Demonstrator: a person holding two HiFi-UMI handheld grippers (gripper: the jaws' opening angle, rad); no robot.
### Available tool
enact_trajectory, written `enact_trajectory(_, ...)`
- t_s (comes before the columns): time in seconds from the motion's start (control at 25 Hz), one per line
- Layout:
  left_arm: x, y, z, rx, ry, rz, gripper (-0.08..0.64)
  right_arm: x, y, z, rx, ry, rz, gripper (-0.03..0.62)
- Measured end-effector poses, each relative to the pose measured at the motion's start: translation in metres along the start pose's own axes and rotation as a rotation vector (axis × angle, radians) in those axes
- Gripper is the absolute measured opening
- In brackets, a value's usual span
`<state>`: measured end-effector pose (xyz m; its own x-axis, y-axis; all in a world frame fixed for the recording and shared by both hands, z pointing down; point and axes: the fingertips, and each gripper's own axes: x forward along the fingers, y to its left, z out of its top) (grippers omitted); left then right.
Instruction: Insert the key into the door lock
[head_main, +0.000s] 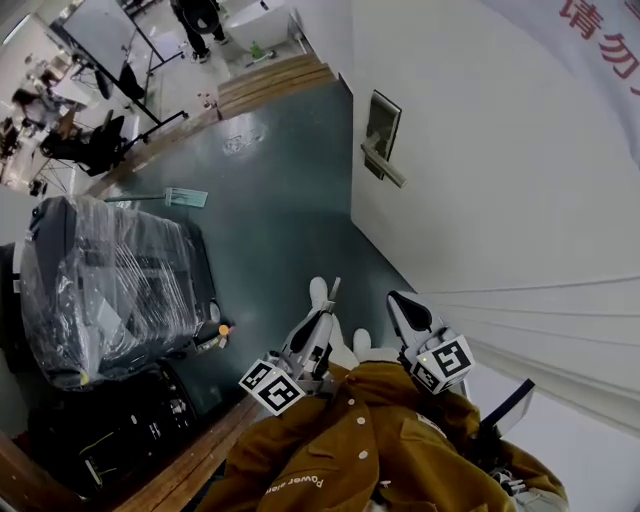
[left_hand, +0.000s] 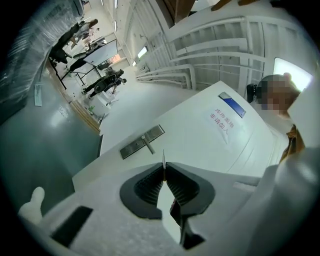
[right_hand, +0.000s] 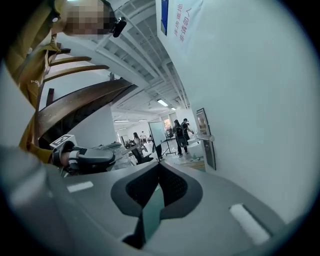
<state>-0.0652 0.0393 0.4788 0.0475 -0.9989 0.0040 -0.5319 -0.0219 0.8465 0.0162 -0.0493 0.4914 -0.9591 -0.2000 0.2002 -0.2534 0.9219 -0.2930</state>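
The white door (head_main: 470, 170) stands on the right, with a metal lock plate (head_main: 381, 127) and lever handle (head_main: 387, 167) some way ahead of both grippers. My left gripper (left_hand: 164, 167) is shut on a thin key (left_hand: 163, 158); its blade sticks out past the pads and points toward the lock plate (left_hand: 141, 141) and handle (left_hand: 148, 145). In the head view the left gripper (head_main: 326, 292) sits beside the right gripper (head_main: 394, 298). My right gripper (right_hand: 159, 165) is shut with nothing between its pads, and the lock plate (right_hand: 205, 138) shows far off to its right.
A plastic-wrapped bulky item (head_main: 110, 285) and dark cases (head_main: 120, 430) stand on the left of the teal floor (head_main: 270, 200). A wooden strip (head_main: 270, 80) crosses the far floor. People and office gear (head_main: 200, 20) are far back. A notice with red characters (left_hand: 222, 120) is on the door.
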Motion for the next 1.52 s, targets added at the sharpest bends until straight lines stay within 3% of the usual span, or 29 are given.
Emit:
enact_trajectory(0.44, 0.104, 0.063, 0.103, -0.068, 0.138, -0.138, 0.024, 0.106, -0.048, 0.066, -0.085, -0.032, -0.200, 0.008)
enact_trajectory(0.64, 0.134, 0.082, 0.122, -0.082, 0.226, -0.188, 0.025, 0.140, -0.064, 0.107, -0.323, -0.039, -0.257, 0.010)
enact_trajectory(0.68, 0.138, 0.084, 0.123, -0.090, 0.239, -0.194, 0.025, 0.144, -0.068, 0.114, -0.375, -0.032, -0.255, 0.097)
enact_trajectory(0.72, 0.142, 0.084, 0.123, -0.096, 0.250, -0.201, 0.025, 0.147, -0.074, 0.117, -0.422, -0.010, -0.255, 0.170)
enact_trajectory(0.84, 0.154, 0.084, 0.119, -0.112, 0.278, -0.213, 0.025, 0.151, -0.104, 0.119, -0.531, 0.100, -0.279, 0.198)
enact_trajectory(1.08, 0.176, 0.088, 0.116, -0.152, 0.294, -0.202, 0.025, 0.171, -0.158, 0.090, -0.616, 0.307, -0.255, 0.236)
enact_trajectory(1.2, 0.187, 0.088, 0.116, -0.154, 0.297, -0.196, 0.025, 0.177, -0.167, 0.080, -0.635, 0.351, -0.212, 0.233)
enact_trajectory(1.4, 0.202, 0.092, 0.110, -0.188, 0.298, -0.182, 0.025, 0.182, -0.176, 0.068, -0.647, 0.385, -0.184, 0.137)
enact_trajectory(1.52, 0.212, 0.096, 0.109, -0.212, 0.298, -0.176, 0.025, 0.182, -0.178, 0.067, -0.644, 0.378, -0.180, 0.126)
